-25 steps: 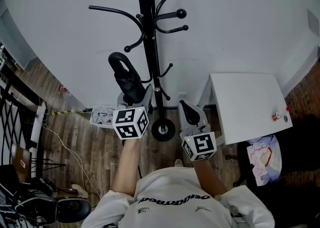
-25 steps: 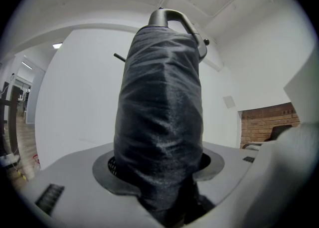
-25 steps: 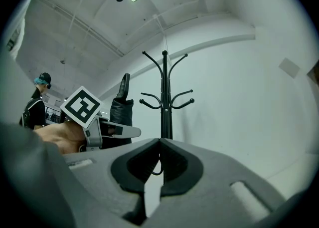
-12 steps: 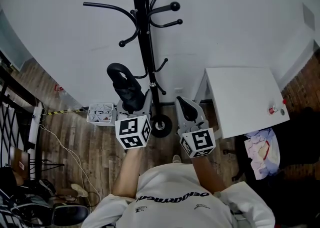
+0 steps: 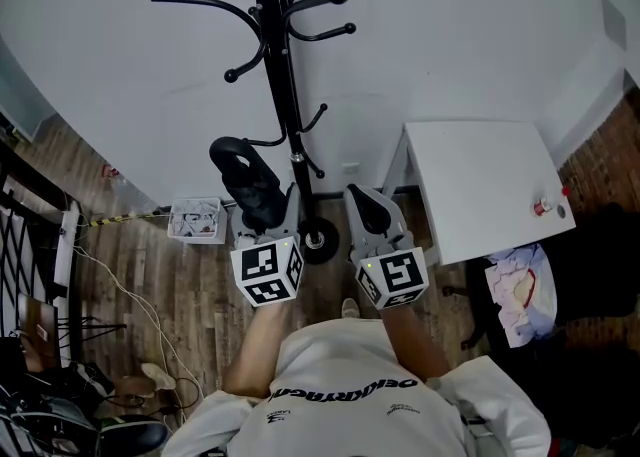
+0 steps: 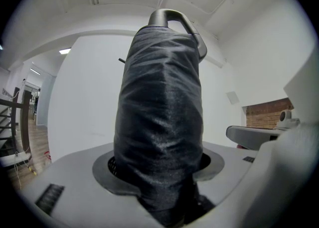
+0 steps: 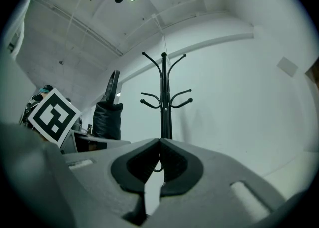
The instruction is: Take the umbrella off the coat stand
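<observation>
Clamping on the umbrella (image 6: 159, 112), the left gripper (image 6: 159, 166) has its jaws spread partway, pads pressed into the black sleeve low on the body. No slack visible on either side. Grip looks firm.

R gripper (image 7: 159, 144) sits alongside w/ its jaw tips pressed together, nothing between them. It's idle, pointing at the stand (image 7: 163, 97).

Where's the umbrella? In the L gripper, left of the pole and nearer the person. The right gripper view shows clear wall between it and the stand, none of the hooks touching it. So, by my read, it's already off. Step in hand is the carry-away, task nearly done.

Orientation: long axis runs roughly upright. Handle (image 6: 172, 17) is at the top end, its loop above the sleeve, and the other end goes down past the jaws, out of sight. The right gripper view backs that up: body upright, handle leaning a touch.

Next move, as I judge it: hold the squeeze and draw the umbrella further from the stand. Head view puts the handle loop near a low hook (image 5: 268, 141), though depth there is hard to call, so keep the top end from swinging toward the pole. R gripper isn't needed unless the folded body starts to slip.
</observation>
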{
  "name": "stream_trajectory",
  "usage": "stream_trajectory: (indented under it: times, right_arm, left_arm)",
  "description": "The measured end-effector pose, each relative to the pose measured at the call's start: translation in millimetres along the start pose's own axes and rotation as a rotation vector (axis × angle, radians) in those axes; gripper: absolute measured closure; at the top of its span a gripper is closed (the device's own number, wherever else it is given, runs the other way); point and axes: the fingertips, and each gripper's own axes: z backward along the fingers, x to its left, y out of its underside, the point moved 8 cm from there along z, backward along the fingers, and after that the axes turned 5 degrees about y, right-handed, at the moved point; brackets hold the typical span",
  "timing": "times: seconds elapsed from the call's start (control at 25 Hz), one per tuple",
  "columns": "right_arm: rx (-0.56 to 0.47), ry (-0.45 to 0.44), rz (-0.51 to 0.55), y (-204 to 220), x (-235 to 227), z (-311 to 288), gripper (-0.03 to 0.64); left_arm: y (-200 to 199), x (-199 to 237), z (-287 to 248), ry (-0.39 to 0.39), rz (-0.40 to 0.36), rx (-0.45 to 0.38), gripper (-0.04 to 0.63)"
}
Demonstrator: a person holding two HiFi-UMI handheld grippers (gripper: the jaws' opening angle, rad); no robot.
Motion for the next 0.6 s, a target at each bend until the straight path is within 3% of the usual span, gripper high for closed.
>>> stream_trajectory:
  times: [0.6]
  right_arm:
    - [0.041,0.025,-0.006,14,-9,2,0.617]
  left_arm:
    - [20,-14,9,0.002,-0.020,-0.041,0.330]
